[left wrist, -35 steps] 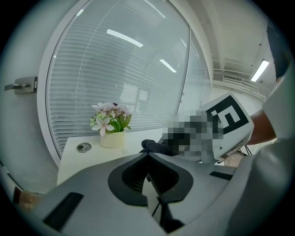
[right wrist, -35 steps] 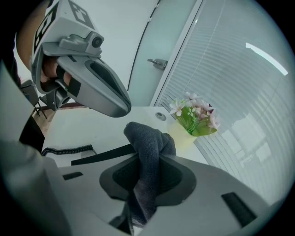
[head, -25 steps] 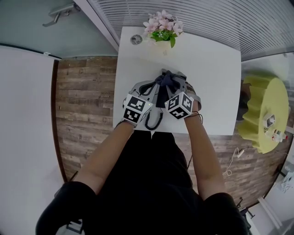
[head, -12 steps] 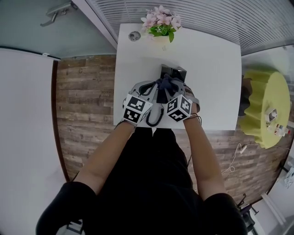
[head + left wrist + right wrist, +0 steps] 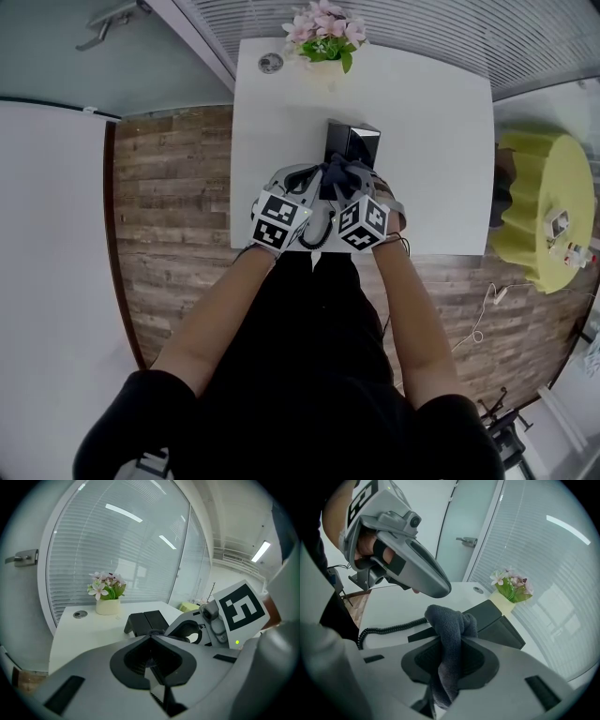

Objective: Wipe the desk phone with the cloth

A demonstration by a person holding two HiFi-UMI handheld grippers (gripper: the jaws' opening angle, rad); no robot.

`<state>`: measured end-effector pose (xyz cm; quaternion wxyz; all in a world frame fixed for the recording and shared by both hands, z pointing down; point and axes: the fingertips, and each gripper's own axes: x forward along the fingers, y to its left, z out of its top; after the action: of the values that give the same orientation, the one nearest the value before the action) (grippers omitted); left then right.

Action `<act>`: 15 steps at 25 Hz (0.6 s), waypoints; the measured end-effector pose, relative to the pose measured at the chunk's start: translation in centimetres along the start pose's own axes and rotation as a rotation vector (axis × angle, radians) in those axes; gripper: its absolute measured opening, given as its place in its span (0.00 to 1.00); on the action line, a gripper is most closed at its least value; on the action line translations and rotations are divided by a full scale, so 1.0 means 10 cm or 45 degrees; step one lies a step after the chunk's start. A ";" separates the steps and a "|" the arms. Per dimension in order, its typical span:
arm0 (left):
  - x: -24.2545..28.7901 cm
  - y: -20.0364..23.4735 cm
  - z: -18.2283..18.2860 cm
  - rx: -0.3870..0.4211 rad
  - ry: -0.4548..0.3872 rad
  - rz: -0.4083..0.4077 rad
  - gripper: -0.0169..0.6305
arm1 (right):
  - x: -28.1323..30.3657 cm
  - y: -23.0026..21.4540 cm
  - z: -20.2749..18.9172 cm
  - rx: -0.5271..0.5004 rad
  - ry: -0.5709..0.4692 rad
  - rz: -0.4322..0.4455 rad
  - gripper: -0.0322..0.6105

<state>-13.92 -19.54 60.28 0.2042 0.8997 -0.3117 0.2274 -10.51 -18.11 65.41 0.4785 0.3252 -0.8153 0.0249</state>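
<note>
- Broadly, the scene is carried by a white desk (image 5: 431,122), with wooden floor to either side and a yellow round seat (image 5: 539,225) set well apart on the right.
- The desk phone (image 5: 353,142) is found near the middle of the desk. Its long axis runs away from the person, roughly in line with both claws.
- The right claw (image 5: 452,637) is clamped on the cloth and is placed just short of the phone's near end. The phone lies straight ahead of it and slightly to the right, so the wipe is judged to be a forward push along the sloped top.
- The left claw (image 5: 150,634) is closed at the tips with nothing seen between them. It is held just beside the right one, on its left.
- A pot of pink flowers (image 5: 323,42) is set beyond the phone at the far edge, clear of the stroke.
- The cloth (image 5: 450,625), dark grey, is bunched above the jaws; contact with the phone cannot be confirmed.
- The coiled cord (image 5: 379,631) is trailed on the desk at the near left and could be snagged.
- A small round grommet (image 5: 270,63) is sunk in the far left corner.
</note>
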 end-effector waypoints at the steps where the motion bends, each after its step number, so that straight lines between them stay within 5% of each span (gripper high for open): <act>1: -0.01 -0.01 -0.02 0.000 0.003 -0.002 0.04 | -0.01 0.02 -0.01 0.002 0.001 0.001 0.20; 15: -0.02 -0.16 -0.41 -0.001 0.078 -0.030 0.04 | -0.03 0.32 -0.15 0.002 0.033 0.029 0.20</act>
<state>-14.18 -16.24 63.15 0.2167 0.8958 -0.2946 0.2523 -11.06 -14.88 66.87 0.4886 0.3158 -0.8126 0.0352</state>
